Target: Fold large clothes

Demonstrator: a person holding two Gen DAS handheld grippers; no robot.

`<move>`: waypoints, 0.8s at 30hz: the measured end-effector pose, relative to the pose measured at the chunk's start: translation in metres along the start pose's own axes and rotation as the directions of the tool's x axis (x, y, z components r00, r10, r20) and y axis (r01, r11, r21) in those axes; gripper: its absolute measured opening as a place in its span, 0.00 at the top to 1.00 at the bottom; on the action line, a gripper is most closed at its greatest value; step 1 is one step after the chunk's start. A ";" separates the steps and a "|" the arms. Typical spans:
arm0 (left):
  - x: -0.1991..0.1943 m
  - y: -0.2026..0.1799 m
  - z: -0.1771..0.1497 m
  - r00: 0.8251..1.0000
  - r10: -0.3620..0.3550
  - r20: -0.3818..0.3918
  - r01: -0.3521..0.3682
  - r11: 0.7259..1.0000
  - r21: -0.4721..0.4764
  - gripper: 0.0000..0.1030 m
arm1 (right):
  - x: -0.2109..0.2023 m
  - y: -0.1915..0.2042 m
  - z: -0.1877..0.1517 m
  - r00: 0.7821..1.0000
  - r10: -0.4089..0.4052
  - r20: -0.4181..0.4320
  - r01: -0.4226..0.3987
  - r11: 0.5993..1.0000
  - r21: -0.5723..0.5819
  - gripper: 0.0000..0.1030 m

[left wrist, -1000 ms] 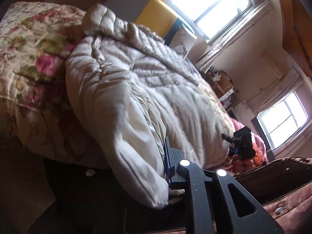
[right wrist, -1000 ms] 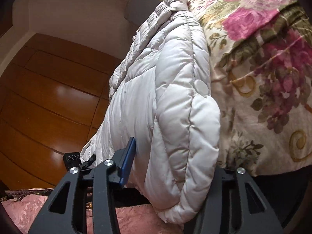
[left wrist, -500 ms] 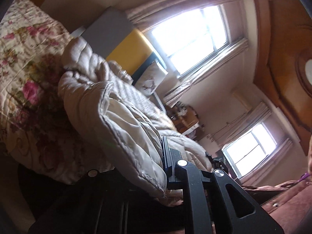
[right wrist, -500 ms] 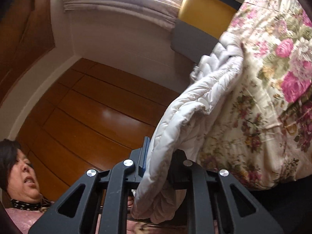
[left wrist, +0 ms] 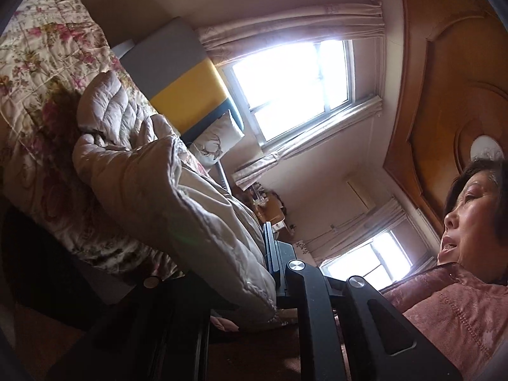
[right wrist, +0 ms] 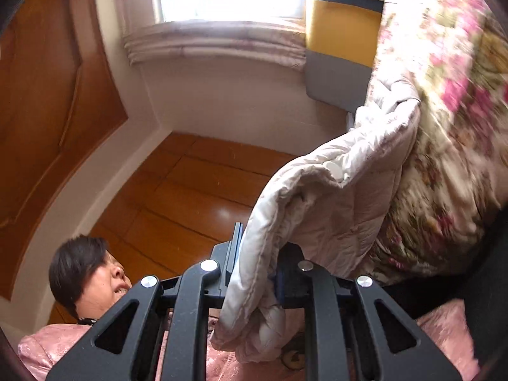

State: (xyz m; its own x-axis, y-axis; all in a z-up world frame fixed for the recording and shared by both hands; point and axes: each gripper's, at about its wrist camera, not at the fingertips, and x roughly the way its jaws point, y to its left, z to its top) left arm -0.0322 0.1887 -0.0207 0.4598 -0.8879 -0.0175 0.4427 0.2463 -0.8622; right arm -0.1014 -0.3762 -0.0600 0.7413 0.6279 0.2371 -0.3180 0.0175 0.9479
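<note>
A pale quilted puffer coat (left wrist: 139,171) lies across the floral bedspread (left wrist: 35,73), one end lifted off it. My left gripper (left wrist: 254,270) is shut on a thick edge of the coat, which hangs over the left finger and hides it. In the right wrist view the same coat (right wrist: 343,197) stretches from the bed down to my right gripper (right wrist: 254,273), shut on a bunched fold between its blue pads. The loose end (right wrist: 254,333) dangles below the jaws. Both grippers hold the coat up off the bed.
A grey and yellow headboard (left wrist: 177,73) and a pillow (left wrist: 216,139) stand at the bed's far end under a bright window (left wrist: 295,82). The person in pink (left wrist: 460,301) stands close behind the grippers. Wooden floor (right wrist: 177,203) lies beside the bed.
The right jaws closed from wide apart onto the coat's fold. Both grippers rose and tilted upward, lifting the coat's near edge off the bed; the person came into both views.
</note>
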 end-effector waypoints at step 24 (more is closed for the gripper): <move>0.160 0.095 0.154 0.941 0.298 -0.159 -0.297 0.954 0.030 0.88 | 0.134 -0.079 0.150 0.967 -0.231 0.107 0.204 0.954 0.219 0.85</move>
State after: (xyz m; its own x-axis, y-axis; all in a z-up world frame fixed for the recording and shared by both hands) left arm 0.2020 0.1299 -0.0278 0.4423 -0.8240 -0.3541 0.3086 0.5106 -0.8026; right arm 0.1116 -0.4106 -0.0710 0.8538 0.5195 0.0331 -0.0230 -0.0259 0.9994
